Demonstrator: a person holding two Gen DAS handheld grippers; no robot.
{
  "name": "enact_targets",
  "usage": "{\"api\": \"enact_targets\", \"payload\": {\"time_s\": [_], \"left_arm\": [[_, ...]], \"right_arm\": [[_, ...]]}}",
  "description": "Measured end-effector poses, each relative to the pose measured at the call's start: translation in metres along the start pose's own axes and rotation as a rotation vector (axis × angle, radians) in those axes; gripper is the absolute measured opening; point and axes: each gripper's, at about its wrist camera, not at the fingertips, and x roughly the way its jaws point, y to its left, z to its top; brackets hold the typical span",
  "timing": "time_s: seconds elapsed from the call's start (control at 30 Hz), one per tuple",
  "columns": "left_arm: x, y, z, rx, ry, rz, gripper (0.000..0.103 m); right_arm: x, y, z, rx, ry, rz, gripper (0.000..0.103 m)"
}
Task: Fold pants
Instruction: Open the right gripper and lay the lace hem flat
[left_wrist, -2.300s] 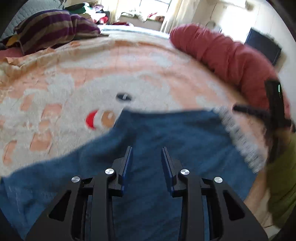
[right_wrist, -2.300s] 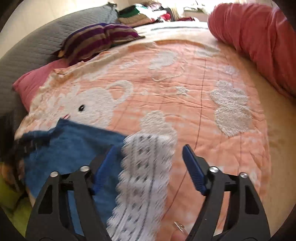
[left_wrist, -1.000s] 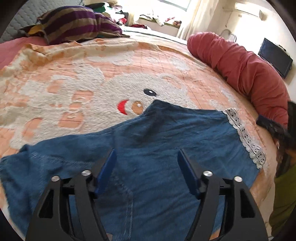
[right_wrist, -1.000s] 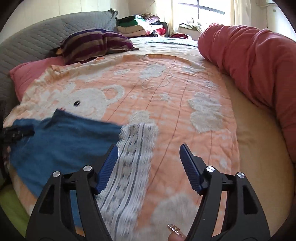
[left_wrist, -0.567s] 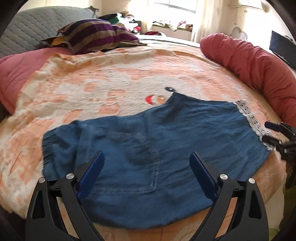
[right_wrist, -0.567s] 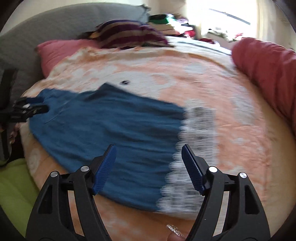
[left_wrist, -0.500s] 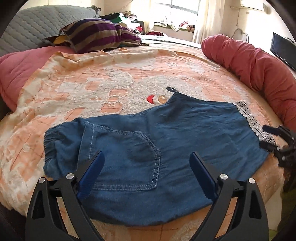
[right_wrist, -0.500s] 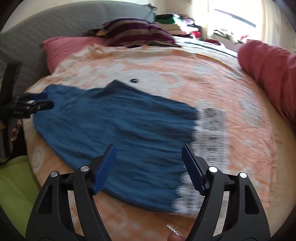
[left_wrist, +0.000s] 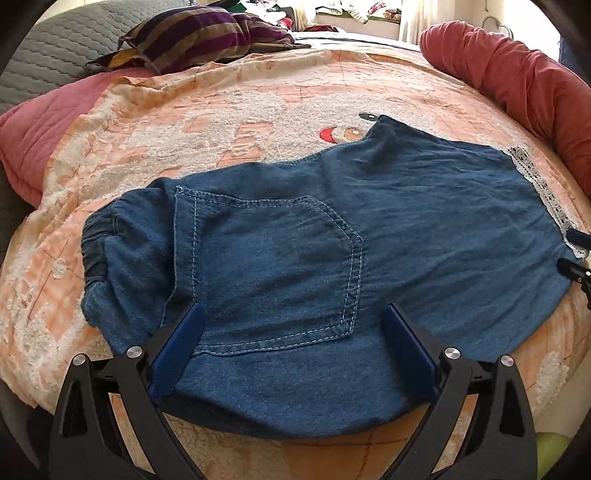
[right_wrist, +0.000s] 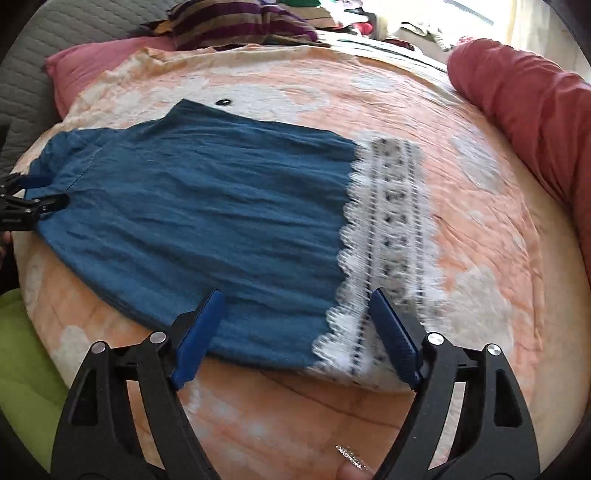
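Observation:
Blue denim pants lie flat on the orange blanket, back pocket up, elastic waist at the left, white lace hem at the right. My left gripper hangs over the pocket end. Its jaws are wide and still opening, with cloth below them but no pad pressing. My right gripper hovers over the near corner of the lace hem, also opening, its pads clear of the pants. Each gripper shows at the edge of the other's view: right gripper, left gripper.
A long red bolster runs along the right side of the bed. A striped pillow and a pink pillow lie at the grey headboard. Something green sits below the bed's near edge.
Both grippers' jaws have spread wider. The left view has swung toward the waist and pocket, the right view onto the leg and lace hem. The pants now lie spread flat.

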Motion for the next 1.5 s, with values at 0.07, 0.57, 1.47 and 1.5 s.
{"api": "enact_targets", "payload": {"time_s": [0.07,0.57,1.47,1.5], "left_arm": [[0.000,0.000,-0.001,-0.001,-0.003,-0.008,0.096],[-0.015,-0.007,0.001,0.001,-0.056,-0.023,0.098],[-0.058,-0.057,0.033,0.063,-0.153,-0.143,0.098],[-0.059,-0.063,0.037,0.077,-0.158,-0.144,0.098]], "right_arm": [[-0.003,-0.004,-0.004,0.007,-0.008,0.011,0.074],[-0.016,0.001,0.001,0.044,-0.068,0.040,0.083],[-0.070,-0.048,0.006,0.156,-0.240,-0.015,0.090],[-0.072,-0.051,0.005,0.160,-0.245,-0.020,0.090]]}}
